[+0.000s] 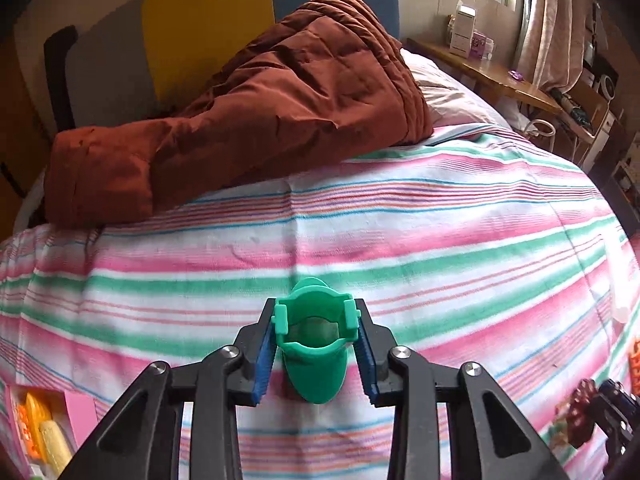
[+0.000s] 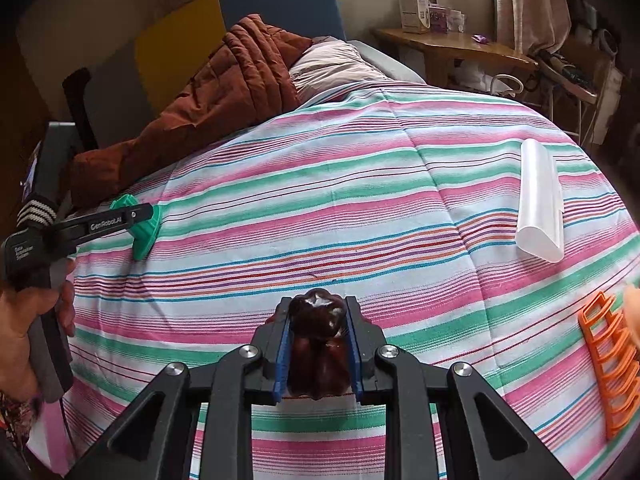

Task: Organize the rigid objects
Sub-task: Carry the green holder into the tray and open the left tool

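Note:
My left gripper [image 1: 316, 344] is shut on a green plastic toy piece [image 1: 314, 360] and holds it just above the striped bedspread [image 1: 360, 240]. The same piece [image 2: 142, 226] and the left gripper [image 2: 146, 220] show at the left of the right wrist view. My right gripper [image 2: 318, 344] is shut on a glossy dark brown toy [image 2: 318, 340] over the bed's near part. That toy [image 1: 580, 416] shows at the lower right of the left wrist view.
A translucent white container [image 2: 538, 204] lies on the bed at the right. An orange plastic rack [image 2: 612, 360] lies at the right edge. A pink box with yellow and orange toys [image 1: 44, 432] sits at the lower left. A rust-brown quilt [image 1: 240, 112] is heaped at the bed's far side.

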`<action>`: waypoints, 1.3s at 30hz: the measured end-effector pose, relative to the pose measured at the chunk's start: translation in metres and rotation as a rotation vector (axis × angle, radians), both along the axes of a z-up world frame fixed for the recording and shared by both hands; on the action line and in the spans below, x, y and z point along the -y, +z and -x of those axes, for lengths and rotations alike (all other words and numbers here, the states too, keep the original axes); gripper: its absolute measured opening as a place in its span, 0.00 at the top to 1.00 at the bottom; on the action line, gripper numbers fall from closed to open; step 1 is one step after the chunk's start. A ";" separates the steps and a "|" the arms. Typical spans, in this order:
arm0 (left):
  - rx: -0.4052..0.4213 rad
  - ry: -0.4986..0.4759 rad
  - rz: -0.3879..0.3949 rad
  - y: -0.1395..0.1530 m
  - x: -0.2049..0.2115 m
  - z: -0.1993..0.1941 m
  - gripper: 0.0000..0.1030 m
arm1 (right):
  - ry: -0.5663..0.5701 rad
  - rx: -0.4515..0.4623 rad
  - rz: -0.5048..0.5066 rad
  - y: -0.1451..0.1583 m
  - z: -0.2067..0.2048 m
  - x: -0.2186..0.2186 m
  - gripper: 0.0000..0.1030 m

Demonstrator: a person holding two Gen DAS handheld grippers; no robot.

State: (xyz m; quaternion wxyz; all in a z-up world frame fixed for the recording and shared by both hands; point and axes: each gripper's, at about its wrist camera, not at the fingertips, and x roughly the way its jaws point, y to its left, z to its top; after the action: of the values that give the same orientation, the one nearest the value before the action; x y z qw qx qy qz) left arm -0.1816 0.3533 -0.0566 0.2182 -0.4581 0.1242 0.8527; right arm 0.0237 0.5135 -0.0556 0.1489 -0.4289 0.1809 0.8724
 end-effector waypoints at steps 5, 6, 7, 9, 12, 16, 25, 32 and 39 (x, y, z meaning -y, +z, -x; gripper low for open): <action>0.005 -0.037 -0.049 0.016 0.011 -0.034 0.66 | 0.005 -0.004 0.000 0.000 0.000 0.000 0.78; 0.010 -0.043 -0.058 0.019 0.014 -0.041 0.66 | 0.007 -0.004 -0.006 0.000 0.000 0.001 0.78; 0.017 -0.045 -0.069 0.022 0.018 -0.047 0.66 | 0.006 -0.005 -0.010 0.000 0.000 0.002 0.78; 0.037 -0.049 -0.099 0.027 0.027 -0.061 0.66 | 0.011 -0.004 -0.023 0.000 0.000 0.004 0.78; 0.054 -0.061 -0.130 0.033 0.043 -0.084 0.66 | 0.018 -0.003 -0.044 0.000 0.000 0.006 0.78; 0.073 -0.063 -0.163 0.036 0.070 -0.114 0.66 | 0.025 -0.006 -0.065 0.000 0.000 0.009 0.77; 0.049 -0.110 -0.205 0.049 0.134 -0.173 0.66 | 0.015 -0.029 -0.069 0.001 -0.005 0.011 0.78; 0.041 -0.121 -0.205 0.062 0.193 -0.184 0.66 | 0.009 -0.037 -0.052 0.002 -0.010 0.011 0.78; 0.091 -0.044 -0.183 0.045 0.265 -0.175 0.66 | 0.018 -0.069 -0.002 0.007 -0.013 0.019 0.79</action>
State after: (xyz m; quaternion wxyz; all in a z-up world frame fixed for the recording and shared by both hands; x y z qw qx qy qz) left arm -0.0065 0.0887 -0.0118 0.2834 -0.4715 0.0459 0.8338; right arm 0.0371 0.4943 -0.0490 0.1352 -0.3999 0.1815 0.8882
